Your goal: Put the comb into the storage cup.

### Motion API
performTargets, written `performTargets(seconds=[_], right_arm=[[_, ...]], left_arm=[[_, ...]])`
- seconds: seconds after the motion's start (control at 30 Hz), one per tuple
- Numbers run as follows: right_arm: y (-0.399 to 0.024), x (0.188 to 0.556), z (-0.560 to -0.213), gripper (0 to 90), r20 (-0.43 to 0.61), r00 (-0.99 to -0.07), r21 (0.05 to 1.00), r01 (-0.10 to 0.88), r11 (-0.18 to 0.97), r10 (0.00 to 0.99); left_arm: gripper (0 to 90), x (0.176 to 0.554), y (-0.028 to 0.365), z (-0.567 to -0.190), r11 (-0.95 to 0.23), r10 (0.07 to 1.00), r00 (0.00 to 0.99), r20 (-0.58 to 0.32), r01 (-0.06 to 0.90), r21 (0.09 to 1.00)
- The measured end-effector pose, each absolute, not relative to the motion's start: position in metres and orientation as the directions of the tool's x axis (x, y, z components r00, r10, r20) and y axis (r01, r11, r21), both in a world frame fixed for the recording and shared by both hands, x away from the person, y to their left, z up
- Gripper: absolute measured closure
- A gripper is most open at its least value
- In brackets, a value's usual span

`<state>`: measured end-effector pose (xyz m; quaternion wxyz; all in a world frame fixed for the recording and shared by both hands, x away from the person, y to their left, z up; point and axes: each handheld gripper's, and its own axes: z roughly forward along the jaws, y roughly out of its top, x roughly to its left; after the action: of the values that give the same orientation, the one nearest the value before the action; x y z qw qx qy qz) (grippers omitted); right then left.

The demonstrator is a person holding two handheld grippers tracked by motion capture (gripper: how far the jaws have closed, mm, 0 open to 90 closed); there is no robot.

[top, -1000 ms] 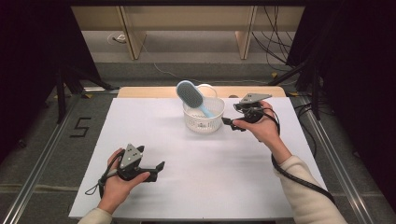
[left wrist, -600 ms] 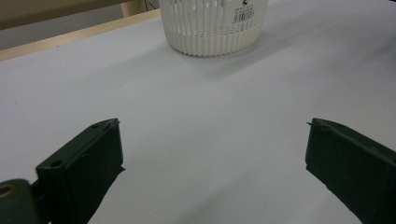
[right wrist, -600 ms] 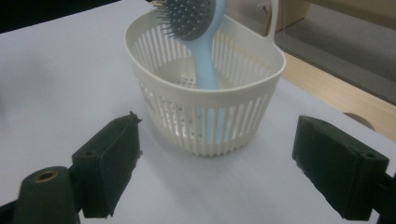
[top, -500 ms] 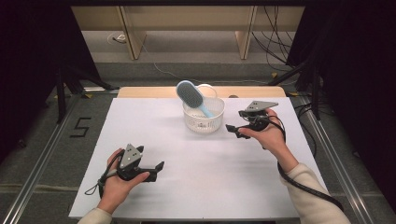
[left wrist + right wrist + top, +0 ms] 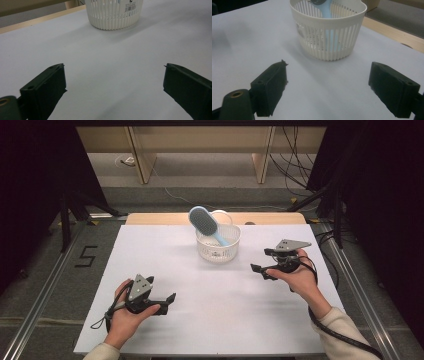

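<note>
Now basket (image 5: pixel 218 251) with brush (image 5: pixel 204 221) ahead of right tongs (image 5: pixel 261 270); both tongs apart, empty.

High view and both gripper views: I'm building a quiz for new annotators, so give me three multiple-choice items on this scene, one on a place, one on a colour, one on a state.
1. Where is the hairbrush?
A. flat on the white table top
B. standing handle-down in the white basket
C. held in the right tongs

2. What colour is the hairbrush?
A. red
B. black
C. light blue

3. How do the right tongs stand?
A. open and holding nothing
B. shut on the basket rim
C. shut on the brush handle

Answers:
1 B, its handle goes down inside the slatted wall while its head leans out above the rim.
2 C, head and handle both show light blue.
3 A, the right gripper view shows the jaws wide apart with bare table top between them.
</note>
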<state>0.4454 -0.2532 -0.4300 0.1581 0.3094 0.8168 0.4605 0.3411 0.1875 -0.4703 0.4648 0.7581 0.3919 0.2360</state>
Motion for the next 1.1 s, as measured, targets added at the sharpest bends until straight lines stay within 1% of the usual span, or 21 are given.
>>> performTargets(seconds=[0.27,0.53,0.9,1.1], right_arm=[[-0.258,0.427,-0.431,16.2,0.038,-0.779,0.865,0.340,0.370,0.626],[-0.260,0.411,-0.440,16.3,0.032,-0.808,0.864,0.318,0.390,0.588],[-0.274,0.392,-0.440,16.4,0.021,-0.807,0.884,0.291,0.366,0.591],[-0.284,0.383,-0.445,16.7,0.030,-0.792,0.890,0.299,0.345,0.610]], left_arm=[[3.9,0.341,0.188,-0.470,-0.263,0.815,0.579,-0.003,0.374,0.889],[3.9,0.340,0.189,-0.471,-0.265,0.815,0.579,-0.001,0.375,0.888],[4.0,0.339,0.188,-0.472,-0.274,0.812,0.584,0.002,0.377,0.885],[4.0,0.339,0.188,-0.472,-0.277,0.809,0.587,0.002,0.379,0.883]])
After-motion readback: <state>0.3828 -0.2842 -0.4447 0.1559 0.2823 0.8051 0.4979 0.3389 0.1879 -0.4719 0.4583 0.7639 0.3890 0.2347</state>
